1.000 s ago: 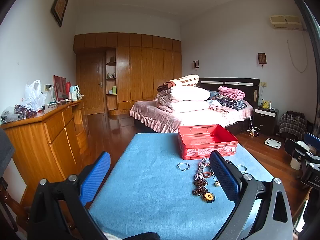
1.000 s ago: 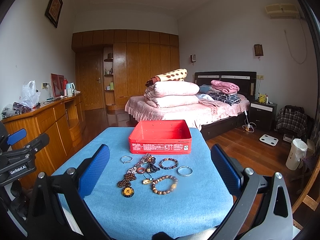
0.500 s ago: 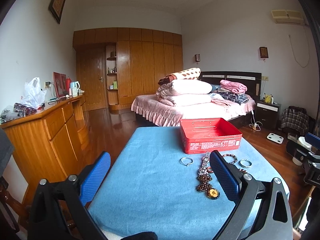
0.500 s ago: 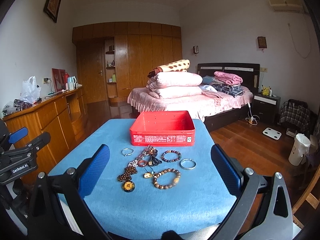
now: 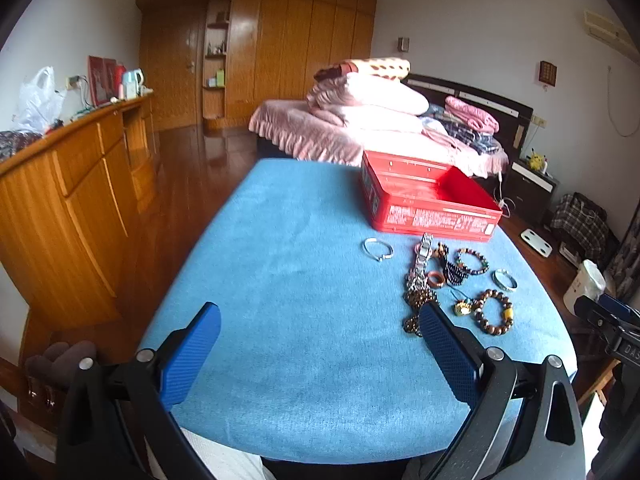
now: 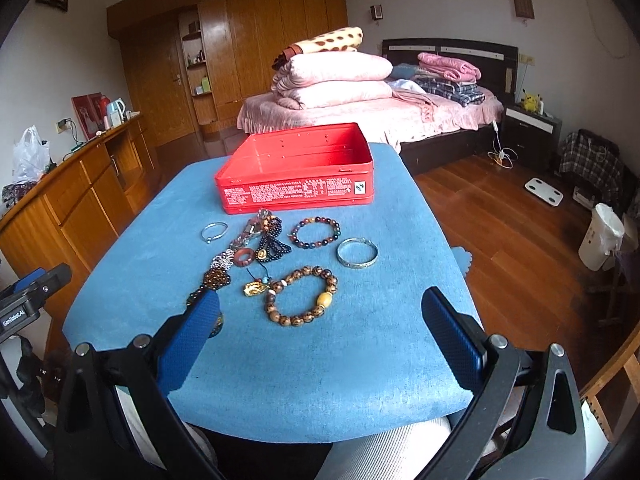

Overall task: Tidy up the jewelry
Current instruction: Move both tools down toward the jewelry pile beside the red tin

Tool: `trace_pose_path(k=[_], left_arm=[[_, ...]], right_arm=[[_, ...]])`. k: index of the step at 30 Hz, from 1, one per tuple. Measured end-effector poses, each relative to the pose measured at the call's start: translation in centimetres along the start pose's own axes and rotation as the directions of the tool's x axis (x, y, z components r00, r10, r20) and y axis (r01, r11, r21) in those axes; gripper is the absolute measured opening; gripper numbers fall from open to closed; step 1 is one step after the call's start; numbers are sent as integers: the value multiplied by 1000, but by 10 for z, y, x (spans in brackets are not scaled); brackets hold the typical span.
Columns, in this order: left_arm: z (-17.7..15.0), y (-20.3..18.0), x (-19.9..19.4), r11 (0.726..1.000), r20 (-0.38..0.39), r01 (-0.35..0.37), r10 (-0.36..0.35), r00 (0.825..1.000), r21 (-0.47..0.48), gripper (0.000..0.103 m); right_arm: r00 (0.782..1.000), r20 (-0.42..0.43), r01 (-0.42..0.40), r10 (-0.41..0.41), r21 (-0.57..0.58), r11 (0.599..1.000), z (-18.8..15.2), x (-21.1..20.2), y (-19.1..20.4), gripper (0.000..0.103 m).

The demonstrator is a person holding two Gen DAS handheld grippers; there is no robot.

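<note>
Task unstarted: red box [image 6: 298,168] empty at 12 o'clock; bracelets [image 6: 302,295] loose on desk [image 6: 360,360]. Left claw [image 5: 320,344], right claw [image 6: 320,328] spread wide, empty.

Open red tin [image 6: 296,184] at 12 o'clock on blue cloth
Heaped bracelets [image 6: 301,300], bangles [image 6: 357,253], beaded necklace [image 6: 218,276] just before it, toward 6 o'clock

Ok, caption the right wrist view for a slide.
Open right gripper poised over bracelets before an empty red tin.
</note>
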State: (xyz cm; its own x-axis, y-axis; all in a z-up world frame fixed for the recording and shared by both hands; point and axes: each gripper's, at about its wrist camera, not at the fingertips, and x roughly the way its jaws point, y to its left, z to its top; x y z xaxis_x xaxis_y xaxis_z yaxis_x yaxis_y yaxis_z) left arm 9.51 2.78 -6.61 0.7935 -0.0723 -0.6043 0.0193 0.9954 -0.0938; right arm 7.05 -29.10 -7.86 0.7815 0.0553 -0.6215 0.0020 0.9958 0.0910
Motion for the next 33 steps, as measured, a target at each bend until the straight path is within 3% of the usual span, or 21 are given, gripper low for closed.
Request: trace_pose_path(k=[4,8,12,14,21,23,26,28,33], left_arm=[[-2,-10,20,999,-55,29,-27,998,30,95],[-2,-17,38,997,-121,59,-53,991,46,83],[-1,-21,54,995,-166,84,-76,983,46,78],[-1,-24,61,994,-181,97,-86,980,49,72],[4,-37,91,989,-253,133,-113,961,63,57],[5,-39,99,987,-279,148,-127,952,57,53],[6,-44,111,984,-310,170,-147,939,49,51],[7,-48,117,983,-323,179,-152,934,52,51],[9,-61,128,972,-363,226,-190,912,59,51]], right_arm=[[999,-48,-13,13,0,1000,-1,16,-3,98],[995,-97,-15,13,-16,1000,-2,33,0,96],[988,-152,-27,26,-8,1000,-1,52,-2,76],[982,-184,-39,41,11,999,1,64,-6,74],[957,-284,-45,48,20,999,4,102,-12,48],[947,-313,-58,65,31,998,4,112,-14,46],[941,-329,-75,81,31,997,4,121,-13,38],[933,-349,-83,89,33,996,3,126,-13,26],[932,-354,-77,82,28,997,6,129,-13,26]])
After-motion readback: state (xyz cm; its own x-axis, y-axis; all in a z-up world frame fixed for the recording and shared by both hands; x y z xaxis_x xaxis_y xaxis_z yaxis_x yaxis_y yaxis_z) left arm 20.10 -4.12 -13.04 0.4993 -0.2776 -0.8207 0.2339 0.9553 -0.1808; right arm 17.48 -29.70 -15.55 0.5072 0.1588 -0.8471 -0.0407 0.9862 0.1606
